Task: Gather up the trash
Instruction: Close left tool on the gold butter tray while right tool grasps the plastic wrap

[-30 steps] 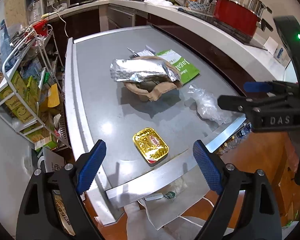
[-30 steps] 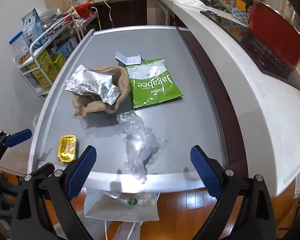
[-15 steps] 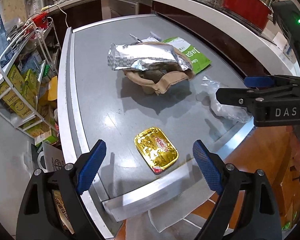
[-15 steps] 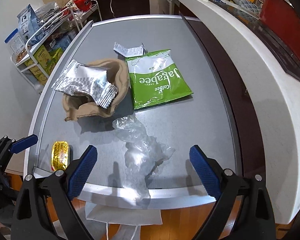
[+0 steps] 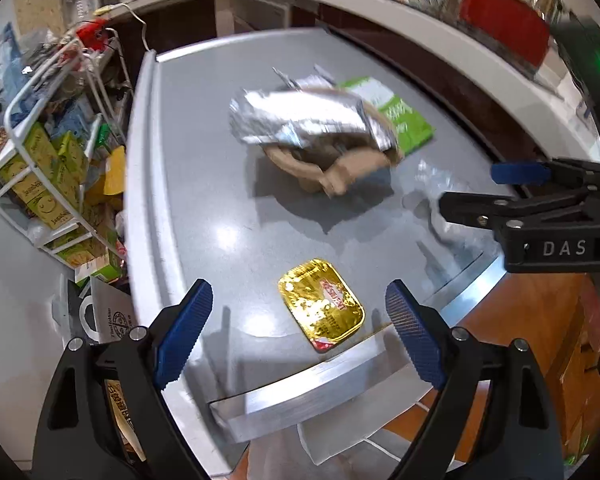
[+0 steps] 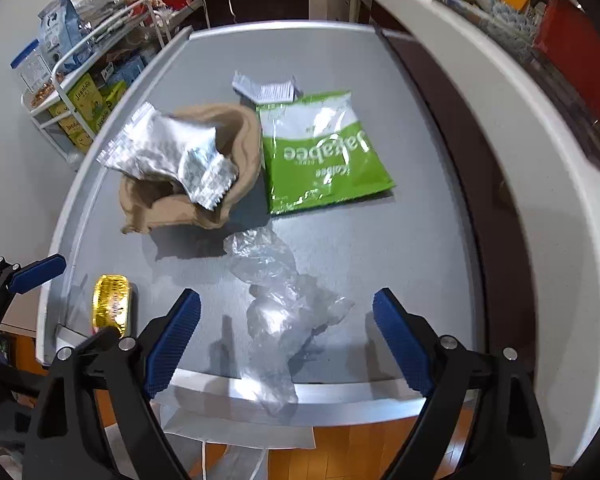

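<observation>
Trash lies on a grey table (image 5: 204,184). A gold foil tray (image 5: 321,310) sits near the front edge, between the open fingers of my left gripper (image 5: 300,332). A crumpled clear plastic bag (image 6: 278,304) lies between the open fingers of my right gripper (image 6: 286,340) and hangs over the front edge. Behind are a silver foil wrapper (image 6: 168,152) on a brown pulp holder (image 6: 236,136), a green Jagabee bag (image 6: 324,156) and a small white wrapper (image 6: 266,88). The gold tray also shows in the right wrist view (image 6: 111,306). The right gripper shows in the left wrist view (image 5: 500,196).
A white wire rack (image 5: 40,160) of snack boxes stands left of the table. A white counter (image 6: 520,140) with a red pot (image 5: 504,28) runs along the right. A white paper bag (image 6: 236,428) hangs below the table's front edge over a wooden floor.
Both grippers have moved forward and lower over the table. The gold tray and the plastic bag now lie closer between their fingers. Nothing has been taken hold of.
</observation>
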Demonstrator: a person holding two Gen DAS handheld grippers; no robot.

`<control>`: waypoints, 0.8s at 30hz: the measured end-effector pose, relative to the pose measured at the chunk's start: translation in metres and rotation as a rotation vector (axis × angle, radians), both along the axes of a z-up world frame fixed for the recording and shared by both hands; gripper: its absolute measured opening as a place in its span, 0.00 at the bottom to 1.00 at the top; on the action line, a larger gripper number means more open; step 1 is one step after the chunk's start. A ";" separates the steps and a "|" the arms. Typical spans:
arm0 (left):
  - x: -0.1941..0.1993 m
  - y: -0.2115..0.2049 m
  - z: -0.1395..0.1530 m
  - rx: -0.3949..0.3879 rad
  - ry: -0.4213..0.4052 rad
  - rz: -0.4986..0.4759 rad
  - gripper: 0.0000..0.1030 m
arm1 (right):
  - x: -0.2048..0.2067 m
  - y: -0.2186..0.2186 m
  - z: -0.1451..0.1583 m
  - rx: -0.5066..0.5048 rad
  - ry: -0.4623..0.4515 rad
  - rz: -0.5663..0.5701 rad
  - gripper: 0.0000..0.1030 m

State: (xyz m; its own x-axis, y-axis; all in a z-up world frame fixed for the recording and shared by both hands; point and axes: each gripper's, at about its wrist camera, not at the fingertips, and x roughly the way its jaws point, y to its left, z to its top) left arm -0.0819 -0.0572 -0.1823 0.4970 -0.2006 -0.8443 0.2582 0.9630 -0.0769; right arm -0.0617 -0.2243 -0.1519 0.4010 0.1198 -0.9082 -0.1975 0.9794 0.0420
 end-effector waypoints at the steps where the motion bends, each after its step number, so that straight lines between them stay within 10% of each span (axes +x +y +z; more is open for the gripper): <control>1: -0.002 0.003 0.007 -0.001 -0.020 0.007 0.87 | -0.004 -0.002 0.008 -0.005 -0.022 0.004 0.84; 13: -0.011 0.025 0.074 -0.060 -0.156 0.081 0.97 | -0.038 -0.026 0.084 0.054 -0.193 -0.074 0.95; 24: -0.013 0.018 0.074 -0.056 -0.119 0.104 0.97 | -0.038 -0.035 0.081 0.129 -0.162 -0.093 0.96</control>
State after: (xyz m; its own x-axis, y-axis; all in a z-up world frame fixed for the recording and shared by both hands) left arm -0.0953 -0.0395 -0.1086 0.6133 -0.1880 -0.7672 0.1676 0.9801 -0.1062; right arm -0.1000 -0.2590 -0.0714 0.5554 0.1867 -0.8103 -0.1213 0.9822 0.1432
